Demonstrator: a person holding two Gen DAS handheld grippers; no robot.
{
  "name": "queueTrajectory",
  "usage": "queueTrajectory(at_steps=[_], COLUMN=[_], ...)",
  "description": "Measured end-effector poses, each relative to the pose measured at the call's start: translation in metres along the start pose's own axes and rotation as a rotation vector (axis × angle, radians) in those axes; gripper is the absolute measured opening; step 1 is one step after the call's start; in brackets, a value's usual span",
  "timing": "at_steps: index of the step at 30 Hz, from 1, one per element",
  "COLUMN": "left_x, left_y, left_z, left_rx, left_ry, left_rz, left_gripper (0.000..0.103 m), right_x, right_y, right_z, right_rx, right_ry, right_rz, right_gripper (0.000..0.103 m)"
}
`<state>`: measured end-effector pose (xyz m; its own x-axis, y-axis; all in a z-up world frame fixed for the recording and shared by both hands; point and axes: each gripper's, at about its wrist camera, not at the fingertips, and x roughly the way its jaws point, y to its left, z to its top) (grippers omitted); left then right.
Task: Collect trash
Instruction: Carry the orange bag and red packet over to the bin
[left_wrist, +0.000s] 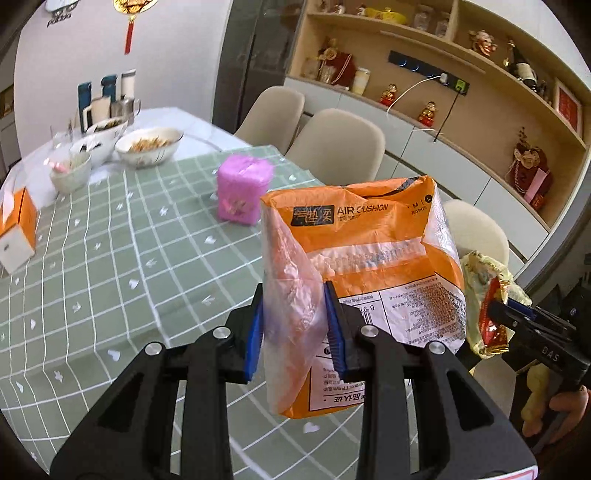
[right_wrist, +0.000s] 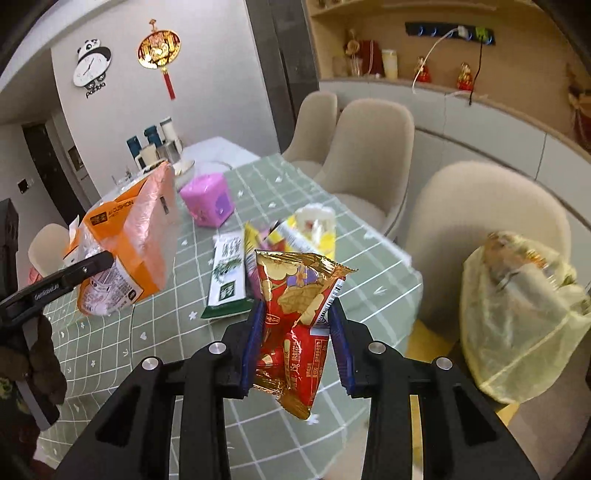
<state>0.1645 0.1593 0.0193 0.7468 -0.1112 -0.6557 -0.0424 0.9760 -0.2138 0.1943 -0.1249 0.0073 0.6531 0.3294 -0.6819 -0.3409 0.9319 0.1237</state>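
Observation:
My left gripper (left_wrist: 295, 328) is shut on a large empty orange plastic package (left_wrist: 369, 258) and holds it above the green checked tablecloth (left_wrist: 110, 277). The package also shows in the right wrist view (right_wrist: 125, 251). My right gripper (right_wrist: 295, 343) is shut on a red and gold snack wrapper (right_wrist: 295, 325), held above the table's right edge; the wrapper also shows in the left wrist view (left_wrist: 491, 317). A yellowish translucent trash bag (right_wrist: 517, 314) with trash inside sits on a beige chair to the right. A green and white wrapper (right_wrist: 225, 280) and yellow wrappers (right_wrist: 306, 236) lie on the table.
A pink tissue cube (left_wrist: 243, 192), an orange tissue box (left_wrist: 18, 232), bowls of food (left_wrist: 147, 146) and cups stand further back on the table. Beige chairs (right_wrist: 373, 147) line the table's right side. Shelves (left_wrist: 480, 92) run along the wall.

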Motion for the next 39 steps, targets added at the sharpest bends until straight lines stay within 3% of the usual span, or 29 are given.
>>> queueTrajectory(at_steps=[9,17,27,39], left_x=[-0.005,0.010,0.058,0.107], left_y=[-0.087,-0.189,-0.290,-0.363], left_z=[0.054,0.080,0.067,0.047], left_rx=[0.068,0.160,0.257,0.349], left_ry=[-0.109,-0.139,-0.063,0.032], left_rz=[-0.087,-0.189,-0.267,-0.313], left_gripper=[0.028,0.028,0.028,0.028], right_x=[-0.066,-0.115,-0.142,-0.149], right_y=[-0.056,-0.144,-0.221,-0.289], right_z=[0.016,0.024,0.007,-0.008], right_rx=[-0.029,0.014,0.053,0.124], right_ry=[-0.146,-0.235,-0.291,-0.294], right_rz=[-0.097,-0.193,-0.268,-0.315], right_gripper=[0.034,0.034,0.034,0.034])
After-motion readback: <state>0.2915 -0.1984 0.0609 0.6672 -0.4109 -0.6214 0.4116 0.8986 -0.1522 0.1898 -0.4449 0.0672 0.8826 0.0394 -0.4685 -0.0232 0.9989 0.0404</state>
